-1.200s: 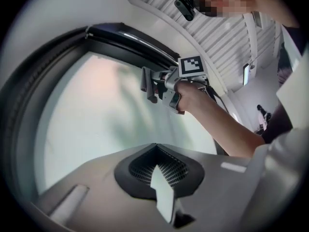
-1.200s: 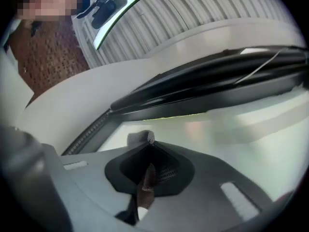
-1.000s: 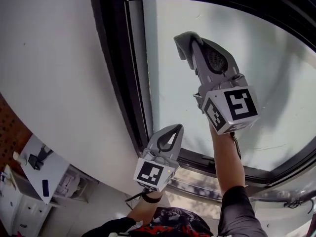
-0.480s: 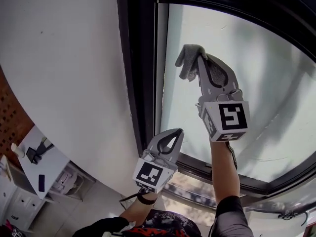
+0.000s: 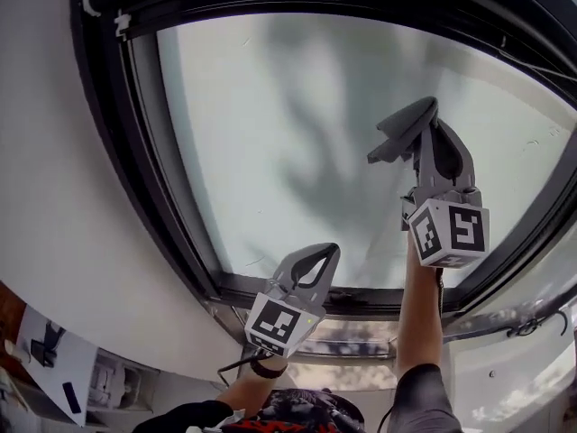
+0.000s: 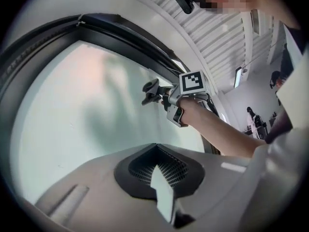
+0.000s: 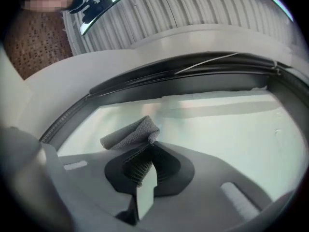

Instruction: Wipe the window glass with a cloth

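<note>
The window glass is a large pale pane in a black frame. My right gripper is raised against the right half of the pane, shut on a grey cloth that lies flat on the glass. In the right gripper view the folded cloth sticks out of the shut jaws, with the glass behind it. My left gripper hangs low near the frame's bottom rail, shut with nothing in it. The left gripper view shows the pane and the right gripper with the cloth.
A white wall borders the window on the left. White shelves and a board stand at the bottom left. A sill runs below the frame, and a thin cable crosses the lower right corner.
My right gripper has swept the cloth rightward across the glass, away from the left frame edge. The head view has swung to take in more of the pane. The left gripper stays low.
</note>
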`<state>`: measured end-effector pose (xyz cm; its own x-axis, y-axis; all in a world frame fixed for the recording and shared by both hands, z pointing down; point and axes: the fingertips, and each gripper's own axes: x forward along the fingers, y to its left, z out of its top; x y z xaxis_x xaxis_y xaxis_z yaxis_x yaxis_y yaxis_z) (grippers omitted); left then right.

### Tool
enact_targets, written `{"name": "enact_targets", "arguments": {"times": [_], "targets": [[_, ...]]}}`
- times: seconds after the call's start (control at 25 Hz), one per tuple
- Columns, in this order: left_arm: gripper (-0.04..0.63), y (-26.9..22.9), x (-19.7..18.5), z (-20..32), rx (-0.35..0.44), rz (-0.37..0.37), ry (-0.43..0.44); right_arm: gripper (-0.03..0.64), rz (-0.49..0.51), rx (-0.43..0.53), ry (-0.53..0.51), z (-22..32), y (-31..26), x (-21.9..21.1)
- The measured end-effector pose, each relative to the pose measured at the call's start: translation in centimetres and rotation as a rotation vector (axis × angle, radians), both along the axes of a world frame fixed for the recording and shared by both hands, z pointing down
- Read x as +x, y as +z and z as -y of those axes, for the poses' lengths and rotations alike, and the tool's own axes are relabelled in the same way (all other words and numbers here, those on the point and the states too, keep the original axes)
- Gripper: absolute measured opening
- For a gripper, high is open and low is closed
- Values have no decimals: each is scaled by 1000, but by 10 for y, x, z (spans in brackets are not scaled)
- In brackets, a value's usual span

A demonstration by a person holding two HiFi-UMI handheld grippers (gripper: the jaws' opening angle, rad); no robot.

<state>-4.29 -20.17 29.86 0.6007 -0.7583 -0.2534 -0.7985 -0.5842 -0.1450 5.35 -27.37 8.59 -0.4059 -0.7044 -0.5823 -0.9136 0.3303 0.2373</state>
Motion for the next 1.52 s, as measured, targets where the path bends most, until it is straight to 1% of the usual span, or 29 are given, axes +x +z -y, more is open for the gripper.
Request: {"name": "enact_targets", "arguments": {"times": [0.28, 0.4, 0.52, 0.64, 0.72, 0.76, 0.8, 0.88, 1.0, 1.08, 1.16, 1.32, 1.44, 1.52], "targets": [[-18, -1, 99, 10, 7, 20, 112, 17, 88, -36, 209, 21, 8, 174], [-18, 0, 128, 12, 8, 31, 143, 17, 117, -61, 311, 27, 15, 237], [-18, -4, 153, 11, 12, 32, 173, 17, 180, -97, 385, 28, 21, 294], [-18, -6, 166, 9, 11, 27, 191, 17, 258, -120, 443, 26, 25, 342], [-18, -5, 169, 9, 1, 26, 191, 17, 295, -121, 438, 25, 26, 355], [-18, -4, 169, 11, -2, 25, 187, 17, 299, -118, 428, 26, 26, 353], [-18, -3, 168, 12, -2, 25, 181, 17, 295, -114, 404, 26, 26, 344], [-18, -1, 163, 13, -4, 26, 164, 17, 259, -95, 315, 22, 23, 304], [-18, 2, 144, 14, -14, 26, 119, 17, 139, -41, 192, 14, 17, 219], [-18, 3, 120, 16, -19, 24, 71, 17, 67, -15, 122, 8, 14, 160], [-18, 1, 86, 14, -18, 16, 11, 17, 32, -5, 29, 0, 14, 102], [-18, -1, 0, 4, 1, -8, -132, 17, -36, -5, -176, -16, 18, -23], [-18, 1, -73, -10, 4, -23, -282, 17, -72, -32, -352, -24, 26, -117], [-18, 0, -117, -22, 12, -43, -365, 17, -103, -54, -449, -27, 33, -179]]}}
